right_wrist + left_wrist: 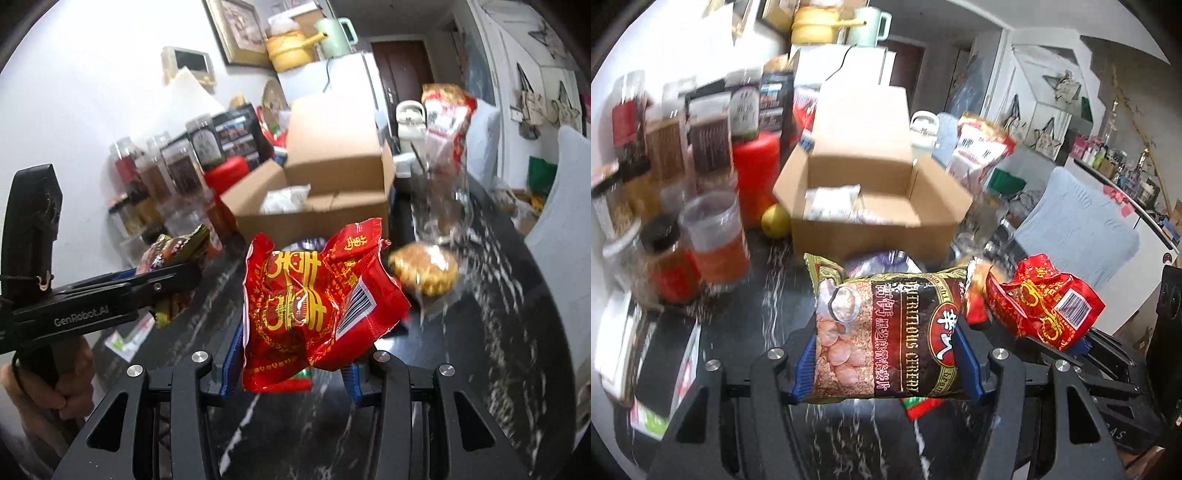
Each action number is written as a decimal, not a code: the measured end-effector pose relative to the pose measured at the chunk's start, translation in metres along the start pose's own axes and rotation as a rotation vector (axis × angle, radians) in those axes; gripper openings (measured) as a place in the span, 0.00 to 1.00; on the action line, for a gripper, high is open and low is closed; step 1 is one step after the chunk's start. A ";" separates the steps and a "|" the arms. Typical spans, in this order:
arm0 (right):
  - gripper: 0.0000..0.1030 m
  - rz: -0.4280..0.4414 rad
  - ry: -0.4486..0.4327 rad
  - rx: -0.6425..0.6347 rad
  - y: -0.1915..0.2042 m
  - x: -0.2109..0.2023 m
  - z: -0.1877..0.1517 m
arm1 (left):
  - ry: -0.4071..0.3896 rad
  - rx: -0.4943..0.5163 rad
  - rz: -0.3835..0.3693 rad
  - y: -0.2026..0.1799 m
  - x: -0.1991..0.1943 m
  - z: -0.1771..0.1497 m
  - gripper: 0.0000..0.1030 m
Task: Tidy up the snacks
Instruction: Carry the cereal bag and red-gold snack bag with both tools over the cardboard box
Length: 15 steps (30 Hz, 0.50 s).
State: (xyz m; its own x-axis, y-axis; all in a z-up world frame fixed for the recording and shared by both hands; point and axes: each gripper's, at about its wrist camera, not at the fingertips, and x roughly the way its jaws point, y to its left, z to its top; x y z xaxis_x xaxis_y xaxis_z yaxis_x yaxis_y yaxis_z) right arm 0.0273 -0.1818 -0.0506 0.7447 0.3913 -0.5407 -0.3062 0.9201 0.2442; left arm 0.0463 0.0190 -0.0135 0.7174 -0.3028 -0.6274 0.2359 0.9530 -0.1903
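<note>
Left wrist view: the left hand-held gripper (pixel 886 354) clamps a cereal bag (pixel 882 332) above the dark surface (pixel 768 280), near an open cardboard box (pixel 871 184); the right hand-held gripper (pixel 291 363) clamps a red snack bag (pixel 314 306).

The left wrist view looks forward along its own fingers, low over the dark marbled table (pixel 768 273), facing an open cardboard box (pixel 871 206) near ahead, with jars to its left and the room beyond to its right. The right wrist view looks along its fingers from just to the right, facing the same cardboard box (pixel 332 177) slightly from the right side. Both views share the box, the table (pixel 498 295), the jars and the white fridge behind. Each camera catches the other gripper at its frame edge: the right gripper (pixel 1075 343) low right in the left view, the left gripper (pixel 173 280) at left in the right view.
</note>
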 end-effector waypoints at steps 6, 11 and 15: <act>0.43 0.021 -0.024 -0.033 -0.001 0.011 0.033 | -0.056 -0.012 -0.007 0.002 0.008 0.034 0.60; 0.43 0.033 -0.058 -0.057 -0.004 0.027 0.067 | -0.105 -0.020 -0.017 0.003 0.023 0.070 0.60; 0.43 0.042 -0.085 -0.062 -0.012 0.040 0.094 | -0.136 0.001 -0.008 0.003 0.040 0.100 0.60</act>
State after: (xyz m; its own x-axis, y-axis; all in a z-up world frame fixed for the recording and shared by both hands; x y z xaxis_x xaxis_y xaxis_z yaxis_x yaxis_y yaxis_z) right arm 0.1163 -0.1790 0.0005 0.7773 0.4293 -0.4599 -0.3726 0.9031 0.2133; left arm 0.1416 0.0082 0.0366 0.7976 -0.3093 -0.5179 0.2428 0.9505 -0.1938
